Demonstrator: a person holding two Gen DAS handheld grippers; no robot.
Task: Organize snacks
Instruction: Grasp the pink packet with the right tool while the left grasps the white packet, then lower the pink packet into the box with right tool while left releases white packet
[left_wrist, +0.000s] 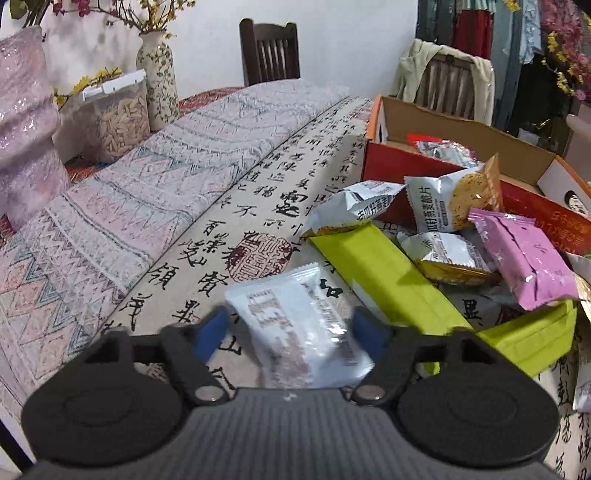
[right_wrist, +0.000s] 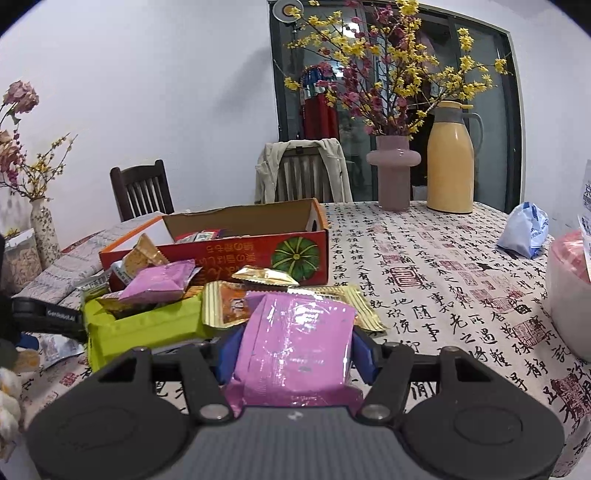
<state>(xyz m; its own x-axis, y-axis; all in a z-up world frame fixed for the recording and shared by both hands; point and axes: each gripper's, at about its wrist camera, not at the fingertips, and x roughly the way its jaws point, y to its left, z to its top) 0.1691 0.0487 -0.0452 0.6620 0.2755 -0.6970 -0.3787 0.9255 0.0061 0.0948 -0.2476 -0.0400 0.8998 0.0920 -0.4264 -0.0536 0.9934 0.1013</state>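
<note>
Two grippers over calligraphy tablecloth (right_wrist: 443, 266), chairs beyond | left gripper (left_wrist: 291, 325) clasps white packet (left_wrist: 295, 325), long axis pointing away | right gripper (right_wrist: 291, 350) clasps pink packet (right_wrist: 295, 347), likewise lengthwise

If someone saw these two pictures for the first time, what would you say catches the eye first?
Most striking is the bright pile of snack packets heaped on the calligraphy tablecloth in front of the open orange box. Next, each pair of tongs frames a packet: the right tongs clamp a pink packet, the left tongs a white packet.
</note>
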